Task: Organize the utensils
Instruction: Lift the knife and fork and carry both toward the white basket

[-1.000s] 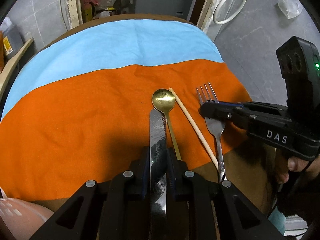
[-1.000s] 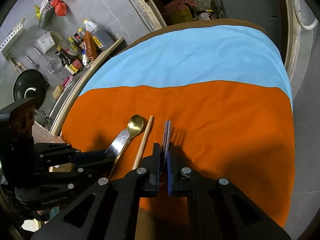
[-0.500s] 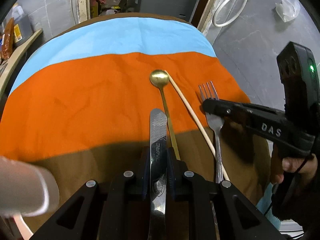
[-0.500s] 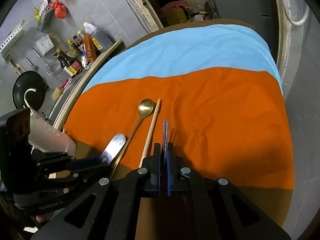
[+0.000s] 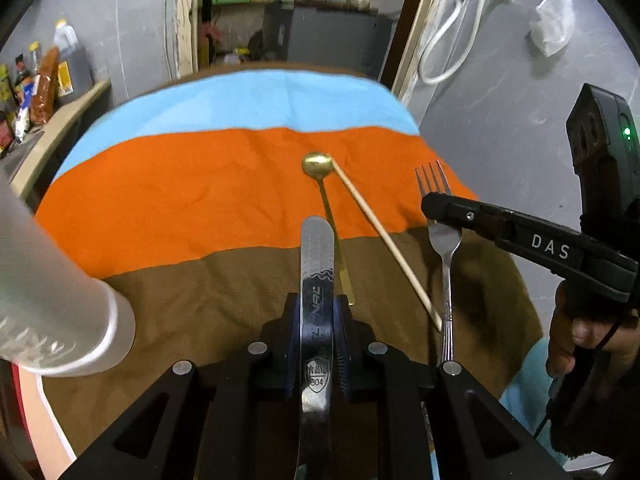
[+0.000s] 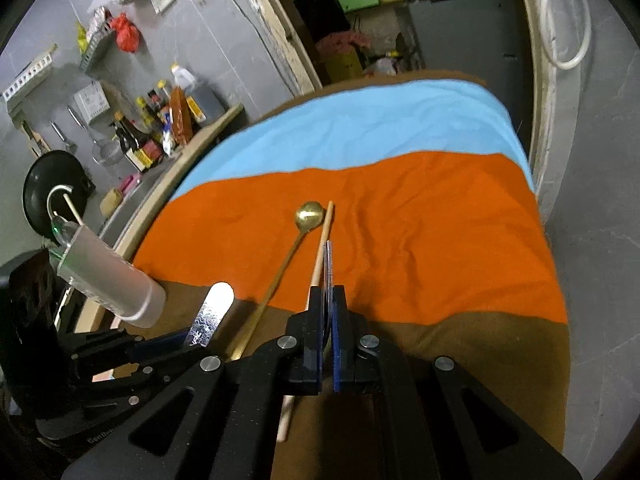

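My left gripper is shut on a flat steel utensil with a patterned, rounded end, which sticks out forward above the brown cloth. My right gripper is shut on a steel fork, held off the cloth; the right wrist view shows the fork edge on. A gold spoon and a wooden chopstick lie side by side across the orange and brown bands. A white cylindrical holder stands at the near left, with a chopstick in it.
The round table wears a cloth striped blue, orange and brown. Sauce bottles and a black pan sit along a counter at the left. A grey wall and white hose are on the right. A hand grips the right tool.
Both grippers have drawn back toward the near brown edge and risen with their utensils. The spoon and chopstick stayed on the cloth. The white holder has come into view at the left.
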A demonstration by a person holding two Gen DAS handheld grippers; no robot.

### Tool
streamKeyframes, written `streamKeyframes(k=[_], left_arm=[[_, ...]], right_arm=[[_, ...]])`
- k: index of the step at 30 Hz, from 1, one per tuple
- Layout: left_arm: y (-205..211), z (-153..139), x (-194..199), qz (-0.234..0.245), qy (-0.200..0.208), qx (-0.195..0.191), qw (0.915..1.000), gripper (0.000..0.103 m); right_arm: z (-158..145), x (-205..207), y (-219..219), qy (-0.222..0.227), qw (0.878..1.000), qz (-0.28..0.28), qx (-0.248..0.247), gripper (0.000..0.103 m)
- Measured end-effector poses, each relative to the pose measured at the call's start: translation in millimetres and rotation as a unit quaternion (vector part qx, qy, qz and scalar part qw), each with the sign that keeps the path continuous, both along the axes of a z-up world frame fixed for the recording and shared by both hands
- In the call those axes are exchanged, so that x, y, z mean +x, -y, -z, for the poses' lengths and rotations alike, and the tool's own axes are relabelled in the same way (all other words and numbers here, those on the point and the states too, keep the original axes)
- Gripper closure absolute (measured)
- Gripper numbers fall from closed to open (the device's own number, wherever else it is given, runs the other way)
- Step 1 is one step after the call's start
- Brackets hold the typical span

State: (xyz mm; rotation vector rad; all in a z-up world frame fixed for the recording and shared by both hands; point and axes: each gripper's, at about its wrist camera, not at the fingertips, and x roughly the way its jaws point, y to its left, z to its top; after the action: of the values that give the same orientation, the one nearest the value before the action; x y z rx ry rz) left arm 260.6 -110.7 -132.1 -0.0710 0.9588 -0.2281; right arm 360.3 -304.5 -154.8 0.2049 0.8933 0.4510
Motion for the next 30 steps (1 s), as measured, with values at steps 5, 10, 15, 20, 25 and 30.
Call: streamKeyframes(k=[5, 10, 15, 20, 25, 30], left_arm=[[-11.9, -9.1, -18.6, -0.018, 0.034, -0.017, 0.9991, 0.100], [-17.9, -7.2, -17.7, -0.020, 0.028, -0.031, 0.9989, 0.101], [-24.5, -14.2, -25.0, -0.027, 0.039, -0.036, 0.9982, 0.101], [-39.4, -39.5, -38.6, -0.042, 0.088, -0.044, 0.9942, 0.101], [-59.9, -75.3, -48.3, -0.060, 0.156, -0.056, 0.9843, 0.101], [-86.4, -109.8, -53.9, -0.085, 0.211, -0.069, 0.9714, 0.101]], right_arm=[[-14.5, -15.5, -5.6, 0.029, 1.000, -0.005, -0.003, 0.100], [-23.8, -23.8, -15.3, 0.046, 0.999, -0.013, -0.008, 0.100], [-34.0, -32.7, -16.4, 0.061, 0.998, -0.012, -0.009, 0.100], [-53.3, -47.1, -20.0, 0.093, 0.996, 0.001, 0.013, 0.100], [-82.5, -64.9, -42.6, 0.151, 0.988, 0.006, 0.006, 0.100], [-121.5, -75.2, -64.6, 0.214, 0.977, 0.017, -0.014, 0.100]])
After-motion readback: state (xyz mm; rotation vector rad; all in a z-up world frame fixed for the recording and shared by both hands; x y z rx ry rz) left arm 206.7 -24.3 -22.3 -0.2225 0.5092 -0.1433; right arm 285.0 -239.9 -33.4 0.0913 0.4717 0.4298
